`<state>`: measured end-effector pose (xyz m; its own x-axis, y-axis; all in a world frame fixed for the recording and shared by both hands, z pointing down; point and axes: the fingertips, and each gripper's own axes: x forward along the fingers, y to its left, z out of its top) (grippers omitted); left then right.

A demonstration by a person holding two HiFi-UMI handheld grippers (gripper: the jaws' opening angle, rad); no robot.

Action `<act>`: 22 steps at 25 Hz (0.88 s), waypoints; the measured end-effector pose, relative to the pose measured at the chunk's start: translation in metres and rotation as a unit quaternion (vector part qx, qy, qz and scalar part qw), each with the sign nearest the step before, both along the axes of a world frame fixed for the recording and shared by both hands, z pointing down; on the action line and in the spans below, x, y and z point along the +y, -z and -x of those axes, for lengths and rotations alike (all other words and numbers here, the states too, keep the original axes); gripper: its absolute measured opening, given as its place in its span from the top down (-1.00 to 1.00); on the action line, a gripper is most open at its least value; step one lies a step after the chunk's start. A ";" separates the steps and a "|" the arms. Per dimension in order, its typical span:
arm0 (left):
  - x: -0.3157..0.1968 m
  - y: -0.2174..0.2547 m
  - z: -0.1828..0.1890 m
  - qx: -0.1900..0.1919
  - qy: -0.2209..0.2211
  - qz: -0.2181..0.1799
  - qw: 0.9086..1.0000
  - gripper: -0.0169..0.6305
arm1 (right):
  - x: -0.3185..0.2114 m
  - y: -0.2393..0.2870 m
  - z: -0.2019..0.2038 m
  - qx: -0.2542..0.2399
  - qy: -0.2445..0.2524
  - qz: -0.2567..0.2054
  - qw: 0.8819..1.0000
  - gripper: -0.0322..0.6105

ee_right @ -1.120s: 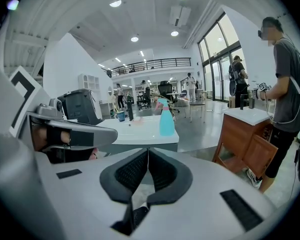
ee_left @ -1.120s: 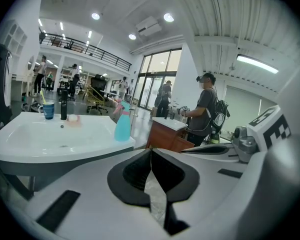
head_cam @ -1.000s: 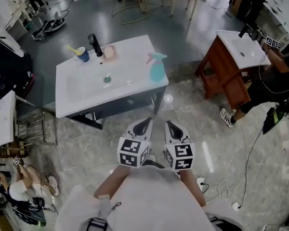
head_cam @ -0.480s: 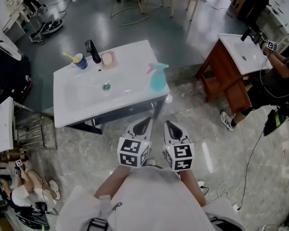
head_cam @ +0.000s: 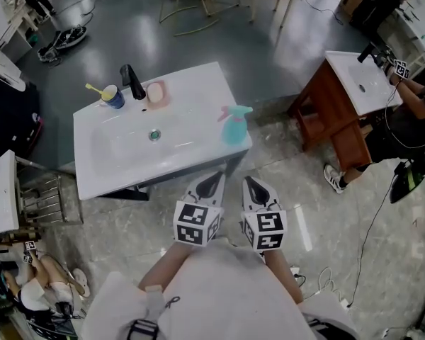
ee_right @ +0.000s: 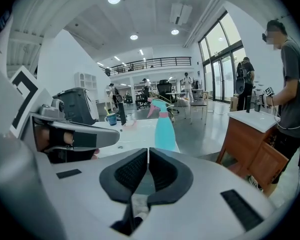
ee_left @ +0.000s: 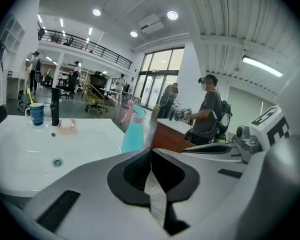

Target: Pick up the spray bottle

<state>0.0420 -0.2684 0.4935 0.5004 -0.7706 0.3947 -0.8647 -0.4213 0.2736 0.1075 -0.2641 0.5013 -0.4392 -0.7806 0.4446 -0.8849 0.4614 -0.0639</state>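
A teal spray bottle (head_cam: pixel 233 126) with a pink trigger stands upright at the front right corner of the white sink counter (head_cam: pixel 191 94). It also shows ahead in the left gripper view, spray bottle (ee_left: pixel 132 133), and in the right gripper view, spray bottle (ee_right: pixel 163 129). My left gripper (head_cam: pixel 214 179) and right gripper (head_cam: pixel 248 183) are held side by side just short of the counter's front edge, apart from the bottle. Both have their jaws shut with nothing between them.
On the counter's back stand a black tap (head_cam: pixel 131 81), a blue cup (head_cam: pixel 112 97) with a toothbrush and a pink soap dish (head_cam: pixel 156 93). A second wooden sink cabinet (head_cam: pixel 340 105) and a person (head_cam: pixel 411 119) are to the right. A metal rack (head_cam: pixel 46 197) is left.
The counter and bottle have drifted down and closer in the head view as I and both grippers advanced toward them. The jaws stayed shut.
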 end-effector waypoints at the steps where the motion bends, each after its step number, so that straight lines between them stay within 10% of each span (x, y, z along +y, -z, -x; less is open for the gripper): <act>1: -0.005 -0.001 0.002 0.001 0.000 0.001 1.000 0.87 | -0.004 0.000 0.002 0.001 0.000 0.000 1.000 0.81; 22: -0.112 -0.008 0.031 0.012 -0.053 -0.001 0.999 0.87 | -0.099 -0.005 0.032 0.000 -0.041 0.019 0.999 0.81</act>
<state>0.0109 -0.3806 0.5017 0.5886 -0.7133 0.3805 -0.8083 -0.5104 0.2934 0.0752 -0.3628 0.5066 -0.3738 -0.7968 0.4748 -0.9199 0.3840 -0.0799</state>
